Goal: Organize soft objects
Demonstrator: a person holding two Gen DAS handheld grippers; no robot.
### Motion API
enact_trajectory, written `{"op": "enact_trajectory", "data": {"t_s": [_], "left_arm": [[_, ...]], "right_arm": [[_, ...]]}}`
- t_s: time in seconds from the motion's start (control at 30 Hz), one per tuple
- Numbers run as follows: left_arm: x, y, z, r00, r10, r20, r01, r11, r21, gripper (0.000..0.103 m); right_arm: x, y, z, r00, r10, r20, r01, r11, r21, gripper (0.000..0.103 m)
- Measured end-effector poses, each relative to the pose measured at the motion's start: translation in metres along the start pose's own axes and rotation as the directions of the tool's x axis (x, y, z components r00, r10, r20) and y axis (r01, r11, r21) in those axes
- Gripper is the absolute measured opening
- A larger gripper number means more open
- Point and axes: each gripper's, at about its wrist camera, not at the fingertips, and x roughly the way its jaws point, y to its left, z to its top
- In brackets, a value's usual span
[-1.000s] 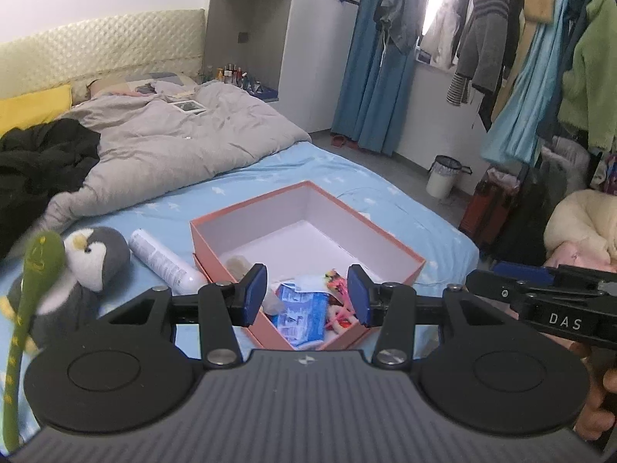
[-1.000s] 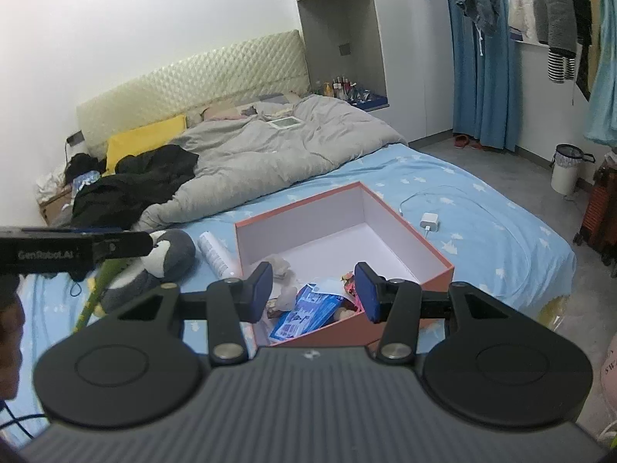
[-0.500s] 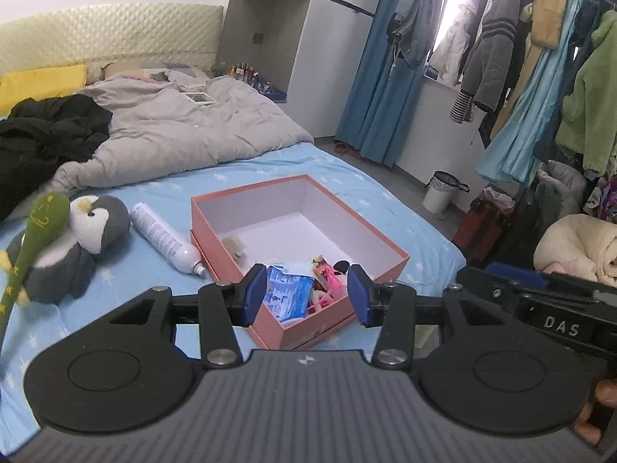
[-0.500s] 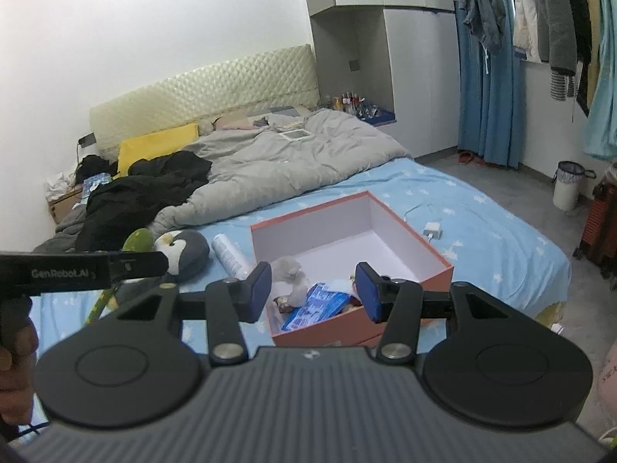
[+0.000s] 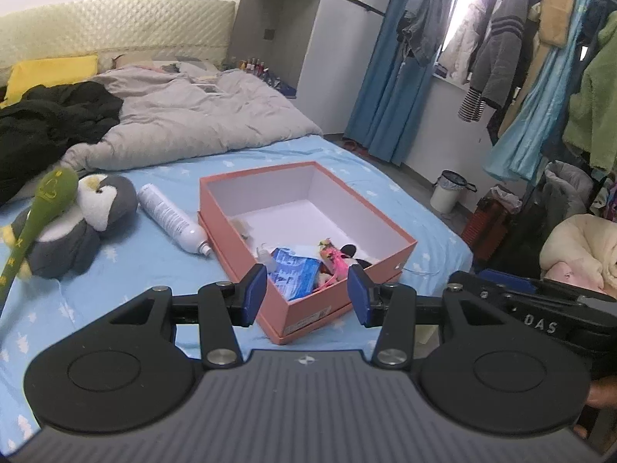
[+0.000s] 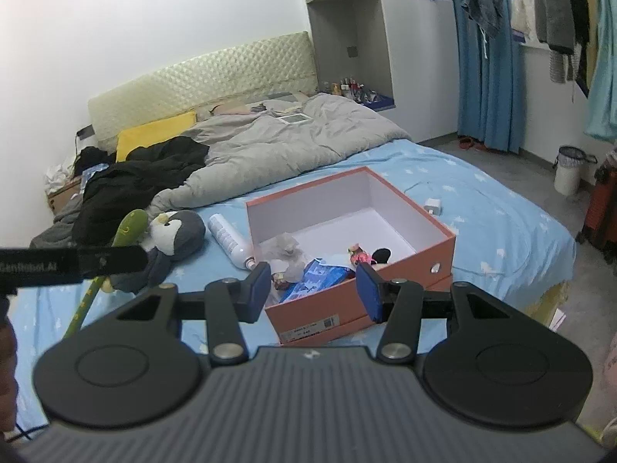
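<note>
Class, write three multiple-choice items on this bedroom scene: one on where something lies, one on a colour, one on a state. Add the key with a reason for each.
1. Where does the white spray bottle lie?
A. inside the orange box
B. on the blue sheet between the penguin plush and the box
C. on the grey duvet

2. What colour is the outside of the open box?
A. orange
B. green
C. black

3. How do the left tongs and the right tongs stand?
A. both shut on a plush toy
B. left shut on the bottle, right open
C. both open, holding nothing

Key: 1 B, the bottle rests on the sheet beside the box's left wall, next to the penguin plush. 2 A, its outer walls are orange, the inside white. 3 C, in each wrist view the blue pads stand apart with nothing gripped between them.
</note>
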Motion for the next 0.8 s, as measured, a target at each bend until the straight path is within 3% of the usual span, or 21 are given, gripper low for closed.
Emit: {"op": "enact_trajectory", "data": {"t_s": [0.1, 0.17, 0.27, 0.33, 0.4, 0.47, 0.8], "left_arm": [[0.006, 0.004, -0.005, 1.0, -0.017, -0.012, 0.017, 1.0, -0.016, 0.052], [0.007, 0.005, -0.008, 1.0, -0.021, -0.01, 0.021, 1.0, -0.012, 0.06], [0.008, 0.008, -0.008, 1.0, -0.015, -0.003, 0.015, 1.0, -0.012, 0.08], [0.008, 0.011, -0.007, 1.0, -0.016, 0.003, 0.016, 0.999, -0.027, 0.095], [0.01, 0.014, -0.007, 1.0, -0.023, 0.002, 0.023, 0.999, -0.043, 0.099], [0.01, 0.016, -0.007, 1.0, -0.012, -0.001, 0.012, 0.999, -0.05, 0.101], [0.012, 0.016, -0.007, 0.999, 0.043, -0.017, -0.044, 0.998, -0.054, 0.103]], "right_arm": [[0.001, -0.002, -0.004, 1.0, -0.013, -0.013, 0.013, 1.0, 0.01, 0.052], [0.002, -0.001, -0.009, 0.999, -0.019, -0.026, 0.019, 1.0, -0.001, 0.052], [0.002, 0.0, -0.014, 0.999, -0.032, -0.039, 0.031, 0.999, -0.017, 0.054], [0.002, -0.002, -0.016, 0.999, -0.034, -0.035, 0.034, 0.999, -0.013, 0.067], [0.001, -0.003, -0.015, 0.999, -0.044, -0.024, 0.044, 0.999, -0.012, 0.092], [0.001, -0.006, -0.014, 0.998, -0.055, -0.02, 0.055, 0.998, -0.006, 0.098], [0.003, -0.011, -0.014, 0.997, -0.077, -0.027, 0.077, 0.997, 0.008, 0.098]]}}
